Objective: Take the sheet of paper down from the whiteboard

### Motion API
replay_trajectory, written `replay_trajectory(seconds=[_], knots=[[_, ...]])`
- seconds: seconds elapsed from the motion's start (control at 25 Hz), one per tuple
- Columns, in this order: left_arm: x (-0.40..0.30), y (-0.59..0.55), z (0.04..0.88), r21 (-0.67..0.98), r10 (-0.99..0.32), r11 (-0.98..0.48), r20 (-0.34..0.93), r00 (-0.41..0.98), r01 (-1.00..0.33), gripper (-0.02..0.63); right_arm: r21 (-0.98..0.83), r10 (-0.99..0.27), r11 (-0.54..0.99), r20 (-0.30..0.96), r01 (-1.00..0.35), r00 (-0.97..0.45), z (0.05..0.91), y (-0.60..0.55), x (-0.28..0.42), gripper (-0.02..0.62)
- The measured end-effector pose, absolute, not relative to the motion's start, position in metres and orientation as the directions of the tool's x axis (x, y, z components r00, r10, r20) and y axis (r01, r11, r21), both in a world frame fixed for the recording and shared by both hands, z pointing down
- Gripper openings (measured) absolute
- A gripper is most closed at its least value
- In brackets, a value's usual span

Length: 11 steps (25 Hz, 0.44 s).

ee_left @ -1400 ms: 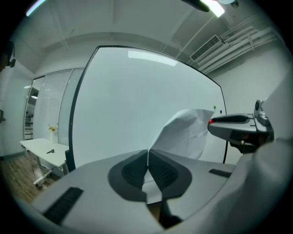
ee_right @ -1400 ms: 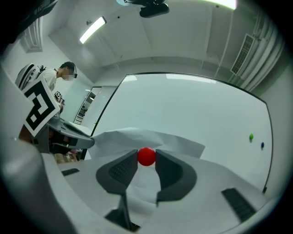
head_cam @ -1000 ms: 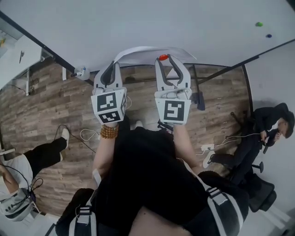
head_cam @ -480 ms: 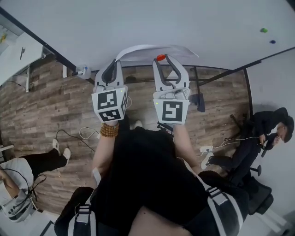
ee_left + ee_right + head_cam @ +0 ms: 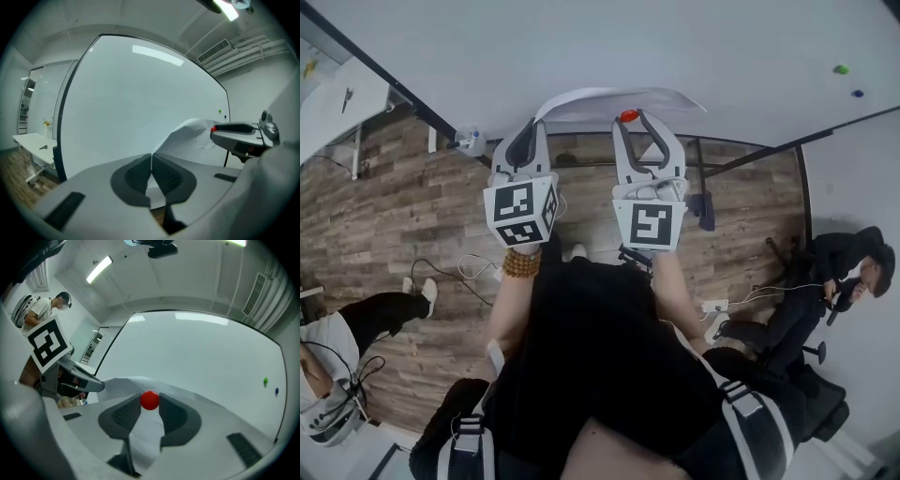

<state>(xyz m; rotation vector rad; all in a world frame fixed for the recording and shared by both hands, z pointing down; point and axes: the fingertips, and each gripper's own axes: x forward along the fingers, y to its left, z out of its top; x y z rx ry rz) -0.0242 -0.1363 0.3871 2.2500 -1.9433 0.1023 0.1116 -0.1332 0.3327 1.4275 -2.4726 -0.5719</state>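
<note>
Only their own view is showing left tongs pinching the sideways-running paper. My right tongs are grasping a red magnet.

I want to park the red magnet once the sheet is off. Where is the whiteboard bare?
The whiteboard is bare above the sheet of paper, and in the wide stretch between it and the green magnet and blue magnet at far right. Crowded at the lower edge, where the left gripper pinches the sheet and the right gripper holds the red magnet.
</note>
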Motion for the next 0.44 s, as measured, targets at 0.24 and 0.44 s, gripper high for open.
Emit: replay_trajectory(seconds=[0.24,0.44], knots=[[-0.026,-0.143,0.382,0.092,-0.976,-0.141,0.153,0.154,-0.986,0.012,0.43,-0.875,0.434,-0.006,-0.791,-0.484,0.329,-0.142,0.118,0.118],[-0.027,-0.148,0.376,0.091,-0.978,-0.142,0.141,0.154,-0.986,0.012,0.43,-0.883,0.418,-0.016,-0.8,-0.47,0.324,-0.149,0.122,0.118]])
